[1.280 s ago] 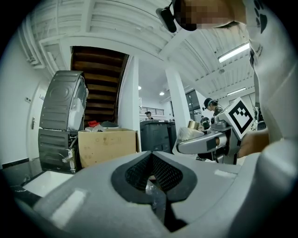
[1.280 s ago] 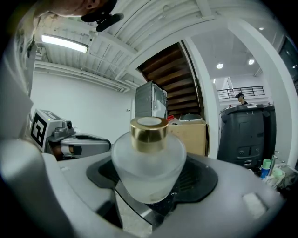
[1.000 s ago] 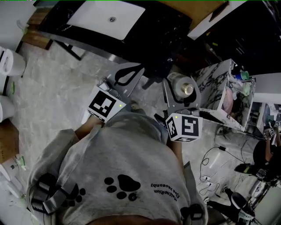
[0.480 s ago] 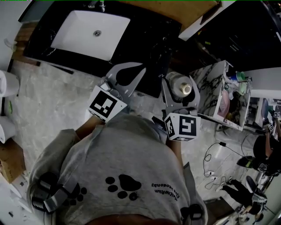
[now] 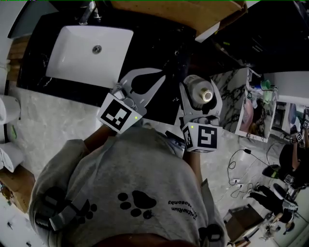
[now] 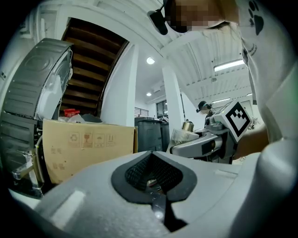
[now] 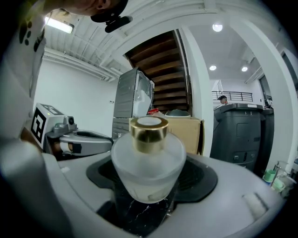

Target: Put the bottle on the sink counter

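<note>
Carrying bottle (image 7: pixel 148 158), clamped in right gripper (image 5: pixel 201 89); dark surface (image 5: pixel 159 43) beside sink (image 5: pixel 87 48) has drawn nearer, lower in frame. Left gripper (image 5: pixel 141 81) closed, empty. Placement likely next.

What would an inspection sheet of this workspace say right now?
surface: black sink counter with a white basin and a tap at the back.
job's things: frosted bottle with a gold cap, upright, carried, not yet on the counter.
clutter: nothing seen on the counter.
grippers: right gripper, jaws closed on the bottle; left gripper, jaws together, empty.
cables: white cables on the floor at the right.
surroundings: pale stone floor, marbled box, cardboard box, stairs.
</note>
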`<state>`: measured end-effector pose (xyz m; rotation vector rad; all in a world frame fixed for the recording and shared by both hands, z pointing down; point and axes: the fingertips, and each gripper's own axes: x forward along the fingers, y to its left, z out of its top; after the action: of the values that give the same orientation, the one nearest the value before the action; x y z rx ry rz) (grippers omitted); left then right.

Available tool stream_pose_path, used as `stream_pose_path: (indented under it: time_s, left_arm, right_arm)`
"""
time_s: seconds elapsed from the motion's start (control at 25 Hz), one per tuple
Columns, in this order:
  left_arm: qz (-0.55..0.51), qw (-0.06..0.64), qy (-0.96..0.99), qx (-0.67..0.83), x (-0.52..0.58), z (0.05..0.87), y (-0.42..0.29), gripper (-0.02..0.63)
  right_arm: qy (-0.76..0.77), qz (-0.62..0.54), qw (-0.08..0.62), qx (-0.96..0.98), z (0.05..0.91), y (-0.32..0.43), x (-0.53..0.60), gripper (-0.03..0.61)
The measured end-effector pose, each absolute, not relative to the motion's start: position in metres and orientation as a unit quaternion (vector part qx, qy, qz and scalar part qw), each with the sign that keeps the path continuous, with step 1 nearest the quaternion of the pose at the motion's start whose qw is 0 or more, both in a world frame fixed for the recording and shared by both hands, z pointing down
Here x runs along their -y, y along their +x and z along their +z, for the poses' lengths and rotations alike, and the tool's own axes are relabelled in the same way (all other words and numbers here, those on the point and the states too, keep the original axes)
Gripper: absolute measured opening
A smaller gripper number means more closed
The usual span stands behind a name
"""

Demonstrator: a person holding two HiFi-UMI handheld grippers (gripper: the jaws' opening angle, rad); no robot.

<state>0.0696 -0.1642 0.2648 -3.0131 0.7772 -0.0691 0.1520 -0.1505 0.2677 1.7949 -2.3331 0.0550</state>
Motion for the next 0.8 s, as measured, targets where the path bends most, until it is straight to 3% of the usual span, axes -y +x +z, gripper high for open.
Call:
stream_pose_path:
  time_s: [0.8]
  left_arm:
    - [-0.028,-0.003,-0.978,-0.206,0.254,0.303,0.085,0.002]
  right_arm:
    - [0.632,0.028,0.115,0.766,0.280,0.155,0.263,0.334]
